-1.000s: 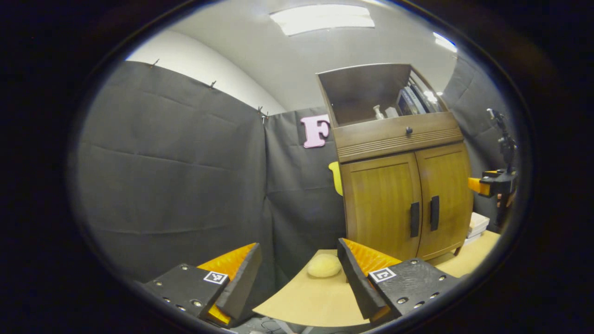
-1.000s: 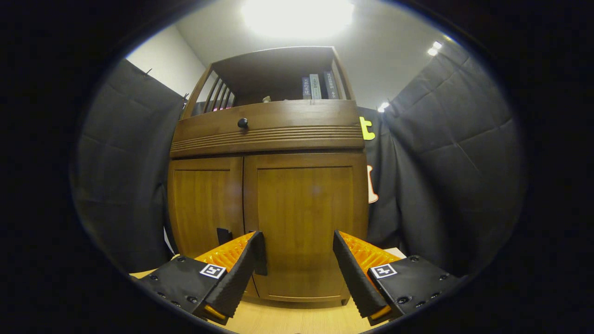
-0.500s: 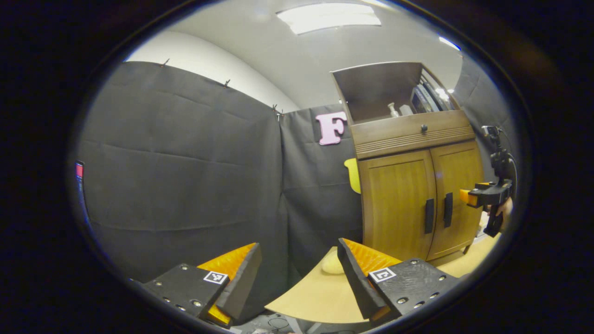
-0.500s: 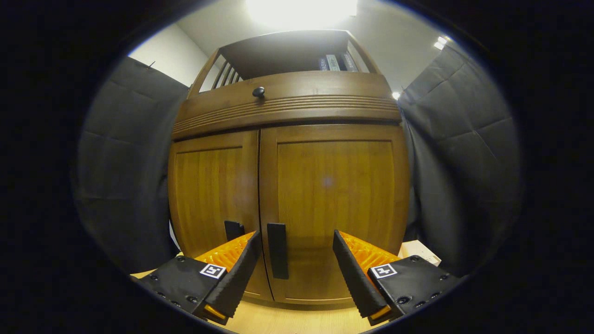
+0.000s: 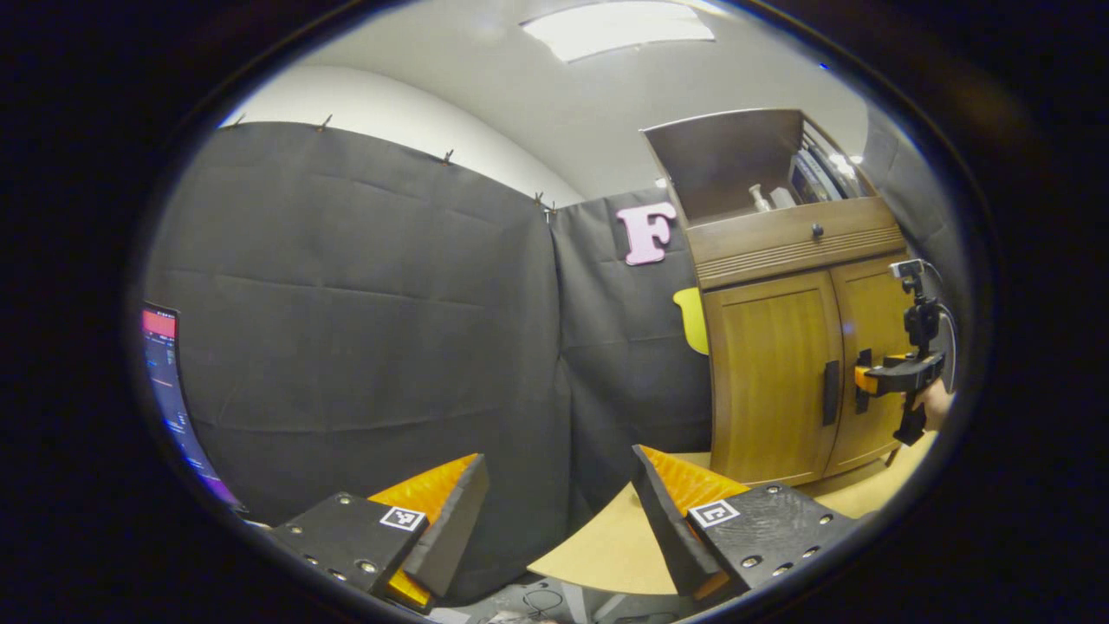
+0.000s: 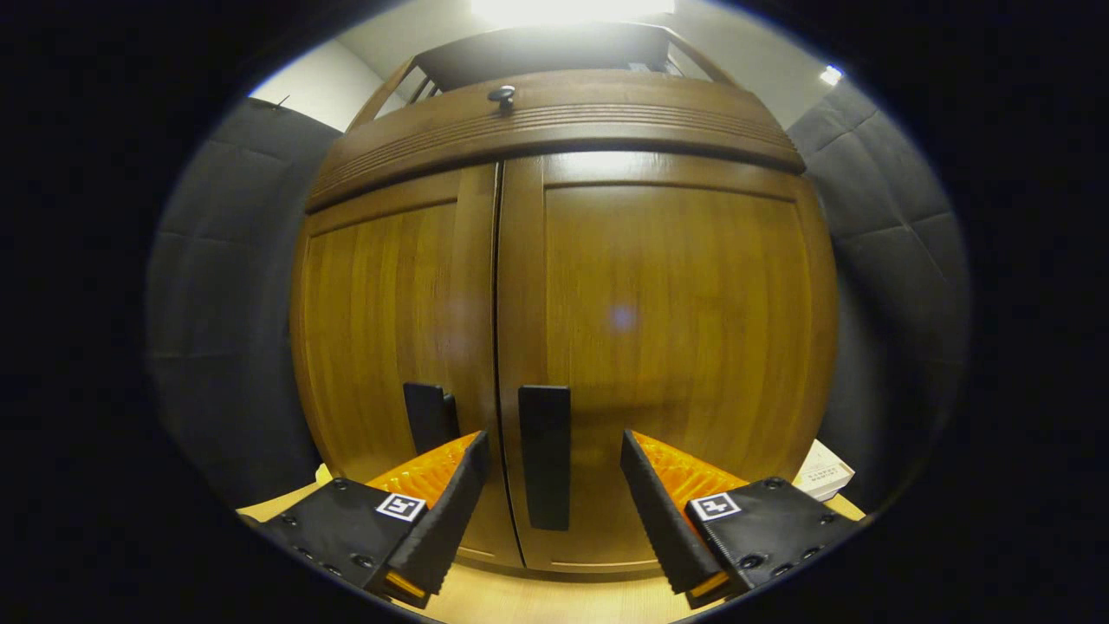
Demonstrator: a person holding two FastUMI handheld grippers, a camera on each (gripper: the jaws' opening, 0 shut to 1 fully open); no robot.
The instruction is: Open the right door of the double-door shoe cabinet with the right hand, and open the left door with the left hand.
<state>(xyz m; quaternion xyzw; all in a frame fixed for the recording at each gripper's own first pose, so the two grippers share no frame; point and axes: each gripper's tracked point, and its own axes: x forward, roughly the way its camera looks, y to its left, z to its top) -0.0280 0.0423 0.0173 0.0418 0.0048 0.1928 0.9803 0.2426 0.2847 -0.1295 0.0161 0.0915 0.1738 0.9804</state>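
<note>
Two doors: both are sitting shut on the cabinet [image 6: 563,113], which is standing on the table [image 5: 606,555].
Right door [image 6: 676,347]: I am judging it stiff, light on its hinges.
Right handle [image 6: 545,455]: upright bar, my hold point, lying between my fingers.
Right gripper [image 6: 548,494]: I am keeping it wide open, gripping nothing.
Left gripper [image 5: 554,511]: I am holding it open, empty, well apart from the left door [image 5: 767,373].

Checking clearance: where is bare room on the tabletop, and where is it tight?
Bare tabletop lies left of the cabinet, beside the left tongs. Tight at the door handles, where the open right tongs straddle the right one; a box sits right.
</note>
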